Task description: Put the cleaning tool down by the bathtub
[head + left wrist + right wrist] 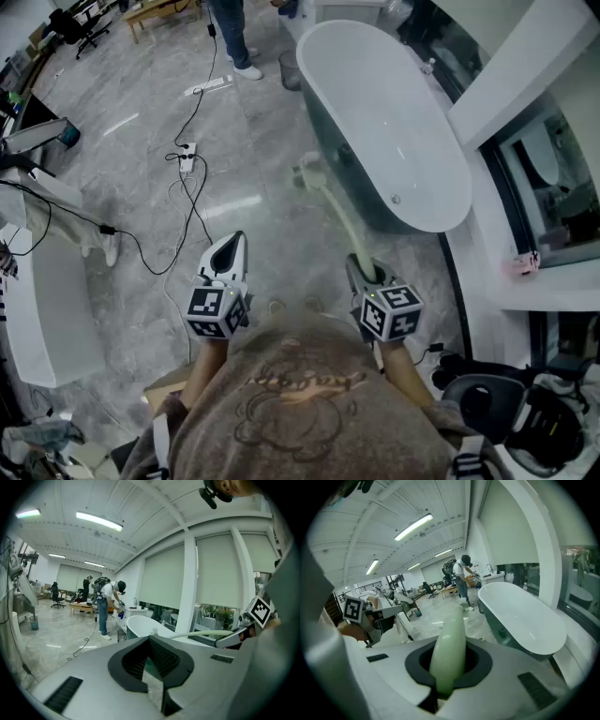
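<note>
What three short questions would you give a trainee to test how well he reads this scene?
1. Multiple choice: what is between the jaws of the right gripper?
A) a floor cable
B) the pale green handle of the cleaning tool
C) nothing

2. True or false: the left gripper also grips the cleaning tool.

3. Open question: which large fixture is the far end of the cleaning tool beside?

Key
1. B. The jaws are closed on the handle.
2. False. Its jaws are together with nothing between them, and it is apart from the tool.
3. The bathtub.
</note>
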`<move>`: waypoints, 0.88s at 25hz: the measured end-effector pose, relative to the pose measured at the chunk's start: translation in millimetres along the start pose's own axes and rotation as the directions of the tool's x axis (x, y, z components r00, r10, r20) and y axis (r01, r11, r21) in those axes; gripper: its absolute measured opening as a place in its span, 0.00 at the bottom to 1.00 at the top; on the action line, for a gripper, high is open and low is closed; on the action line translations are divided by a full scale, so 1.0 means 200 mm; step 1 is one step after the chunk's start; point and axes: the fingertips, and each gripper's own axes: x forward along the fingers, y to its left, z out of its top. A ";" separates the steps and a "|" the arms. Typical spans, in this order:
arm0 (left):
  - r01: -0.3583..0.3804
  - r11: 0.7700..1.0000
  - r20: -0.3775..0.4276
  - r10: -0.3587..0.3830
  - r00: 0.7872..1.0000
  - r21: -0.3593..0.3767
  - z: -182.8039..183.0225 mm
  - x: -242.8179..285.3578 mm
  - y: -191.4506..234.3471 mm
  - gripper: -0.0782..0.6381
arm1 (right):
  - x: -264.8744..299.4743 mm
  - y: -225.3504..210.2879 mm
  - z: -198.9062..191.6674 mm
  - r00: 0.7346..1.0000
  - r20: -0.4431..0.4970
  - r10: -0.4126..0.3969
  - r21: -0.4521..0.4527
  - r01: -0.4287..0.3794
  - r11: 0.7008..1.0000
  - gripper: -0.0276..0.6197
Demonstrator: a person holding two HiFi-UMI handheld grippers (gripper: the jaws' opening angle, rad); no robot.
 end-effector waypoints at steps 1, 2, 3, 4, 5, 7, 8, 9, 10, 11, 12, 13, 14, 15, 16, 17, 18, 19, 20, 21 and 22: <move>-0.001 1.000 -0.001 0.001 1.000 -0.001 0.01 0.00 0.00 0.11 | 0.00 0.00 -0.01 1.000 -0.001 0.001 0.001 -0.001 1.000 0.07; -0.002 1.000 -0.001 0.002 1.000 -0.001 0.01 0.00 0.00 0.11 | 0.00 0.01 -0.01 1.000 -0.001 0.001 0.001 -0.001 1.000 0.07; 0.000 1.000 -0.002 0.000 1.000 0.000 0.00 0.00 0.00 0.11 | 0.01 0.01 -0.02 1.000 -0.003 0.002 0.001 -0.002 1.000 0.07; 0.002 1.000 -0.004 -0.002 1.000 0.003 -0.01 0.00 0.00 0.11 | 0.01 0.01 -0.02 1.000 -0.004 0.002 0.002 -0.002 1.000 0.07; 0.005 1.000 -0.006 -0.005 1.000 0.005 -0.02 0.00 0.00 0.11 | 0.01 0.01 -0.02 1.000 -0.005 0.001 0.002 -0.001 1.000 0.07; 0.009 1.000 -0.009 -0.009 1.000 0.007 -0.03 0.00 0.00 0.11 | 0.01 0.01 -0.03 1.000 -0.008 0.000 0.005 0.000 1.000 0.07; 0.011 1.000 -0.010 -0.011 1.000 0.006 -0.03 0.01 0.00 0.11 | 0.01 0.00 -0.03 1.000 -0.008 0.002 0.011 -0.002 1.000 0.07; 0.014 1.000 -0.012 -0.013 1.000 0.006 -0.03 0.01 0.00 0.11 | 0.01 0.01 -0.02 1.000 -0.006 0.005 0.021 -0.005 1.000 0.07; 0.016 1.000 -0.016 -0.015 1.000 0.004 -0.03 0.01 0.01 0.11 | 0.01 0.01 -0.02 1.000 -0.001 0.010 0.032 -0.010 0.999 0.07; 0.019 1.000 -0.019 -0.019 1.000 0.001 -0.04 0.01 0.01 0.11 | 0.01 0.01 -0.02 1.000 0.005 0.012 0.040 -0.013 0.999 0.07; 0.024 1.000 -0.022 -0.024 0.999 -0.002 -0.04 0.01 0.02 0.11 | 0.01 0.01 -0.01 1.000 0.011 0.012 0.046 -0.012 0.999 0.07; 0.030 1.000 -0.024 -0.030 0.999 -0.005 -0.05 0.01 0.02 0.11 | 0.01 0.01 -0.01 1.000 0.014 0.008 0.048 -0.009 0.999 0.07; 0.037 0.999 -0.026 -0.037 0.999 -0.006 -0.06 0.01 0.03 0.11 | 0.01 0.02 -0.01 1.000 0.016 0.002 0.048 -0.003 0.999 0.07; 0.045 0.999 -0.029 -0.045 0.999 -0.006 -0.07 0.01 0.03 0.11 | 0.01 0.02 -0.01 1.000 0.017 -0.005 0.046 0.004 0.999 0.07; 0.053 0.999 -0.030 -0.053 0.998 -0.005 -0.07 0.01 0.04 0.11 | 0.01 0.02 -0.01 1.000 0.018 -0.012 0.042 0.011 0.999 0.07; 0.061 0.998 -0.031 -0.061 0.998 -0.001 -0.08 0.01 0.04 0.11 | 0.02 0.03 -0.02 1.000 0.022 -0.018 0.038 0.017 0.999 0.07; 0.069 0.998 -0.030 -0.069 0.997 0.001 -0.09 0.01 0.05 0.11 | 0.02 0.03 -0.02 0.999 0.028 -0.023 0.035 0.022 0.999 0.07; 0.075 0.997 -0.031 -0.074 0.997 0.002 -0.10 0.01 0.06 0.11 | 0.02 0.04 -0.02 0.999 0.034 -0.027 0.034 0.026 0.999 0.07; 0.080 0.997 -0.037 -0.080 0.996 0.000 -0.12 0.02 0.07 0.11 | 0.03 0.04 -0.02 0.999 0.039 -0.030 0.035 0.029 0.999 0.07; 0.085 0.996 -0.046 -0.085 0.995 -0.004 -0.13 0.02 0.08 0.11 | 0.04 0.04 -0.02 0.999 0.041 -0.032 0.036 0.031 0.999 0.07; 0.089 0.996 -0.052 -0.089 0.995 -0.008 -0.15 0.03 0.08 0.11 | 0.05 0.04 -0.02 0.999 0.042 -0.034 0.038 0.033 0.999 0.07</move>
